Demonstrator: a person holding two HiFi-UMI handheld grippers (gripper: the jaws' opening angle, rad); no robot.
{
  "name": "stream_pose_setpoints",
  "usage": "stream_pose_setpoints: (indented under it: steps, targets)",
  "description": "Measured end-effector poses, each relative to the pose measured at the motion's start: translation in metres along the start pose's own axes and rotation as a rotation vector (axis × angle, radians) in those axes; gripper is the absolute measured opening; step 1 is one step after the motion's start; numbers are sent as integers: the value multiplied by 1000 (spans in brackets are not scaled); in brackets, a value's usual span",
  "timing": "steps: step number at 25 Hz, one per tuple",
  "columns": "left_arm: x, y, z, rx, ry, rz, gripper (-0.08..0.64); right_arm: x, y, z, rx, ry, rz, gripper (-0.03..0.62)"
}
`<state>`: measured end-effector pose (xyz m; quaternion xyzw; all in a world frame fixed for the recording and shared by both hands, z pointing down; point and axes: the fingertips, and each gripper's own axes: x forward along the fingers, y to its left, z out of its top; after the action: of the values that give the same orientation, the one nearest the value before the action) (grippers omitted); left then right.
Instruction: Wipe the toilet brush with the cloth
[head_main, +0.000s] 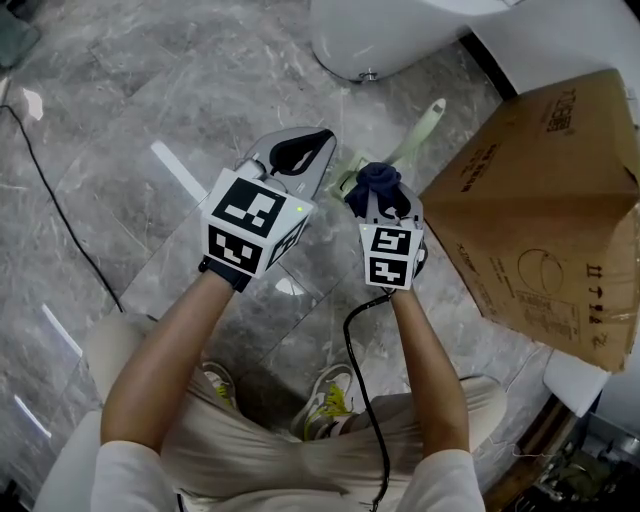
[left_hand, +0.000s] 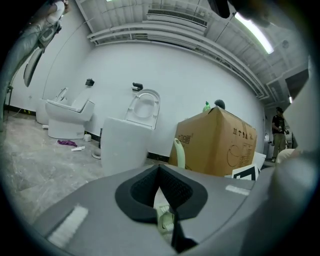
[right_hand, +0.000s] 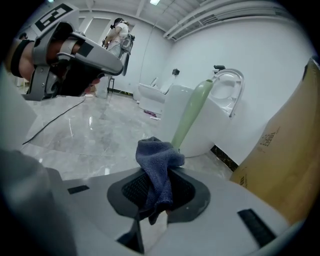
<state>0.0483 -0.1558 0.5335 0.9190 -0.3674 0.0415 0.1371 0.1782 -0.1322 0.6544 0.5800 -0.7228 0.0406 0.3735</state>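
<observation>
The cloth (right_hand: 159, 165) is dark blue with a fine woven texture. The brush (right_hand: 192, 112) is pale green. Both the left gripper (left_hand: 160, 170) and the right gripper (right_hand: 161, 192) have light grey bodies and black, finely ribbed pads, and each carries a cube (head_main: 250, 225) of black-and-white square markers. The floor (head_main: 130, 130) is grey marble with paler veins and white glints. The box (head_main: 545, 200) is brown cardboard with dark print. The toilet (head_main: 380, 35) is glossy white, and the walls (left_hand: 190, 75) are white. The cable (head_main: 362, 380) is black. The trousers (head_main: 250, 450) are beige, and the shoes (head_main: 330, 400) are white with yellow-green accents. A small purple scrap (left_hand: 66, 143) lies on the floor.
</observation>
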Motion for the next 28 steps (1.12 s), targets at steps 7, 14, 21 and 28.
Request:
stream_pose_setpoints:
  steps: [7, 14, 21, 28]
  targets:
    - [0, -4, -3, 14, 14, -2, -2, 12, 1, -12, 15, 20, 13, 81]
    - [-4, -5, -5, 18, 25, 4, -2, 26, 7, -40, 30, 91, 34, 81]
    - [3, 2, -6, 15, 24, 12, -2, 15, -1, -34, -65, 139, 43, 81]
    - [14, 14, -12, -74, 23, 30, -2, -15, -28, 7, -176, 108, 69, 81]
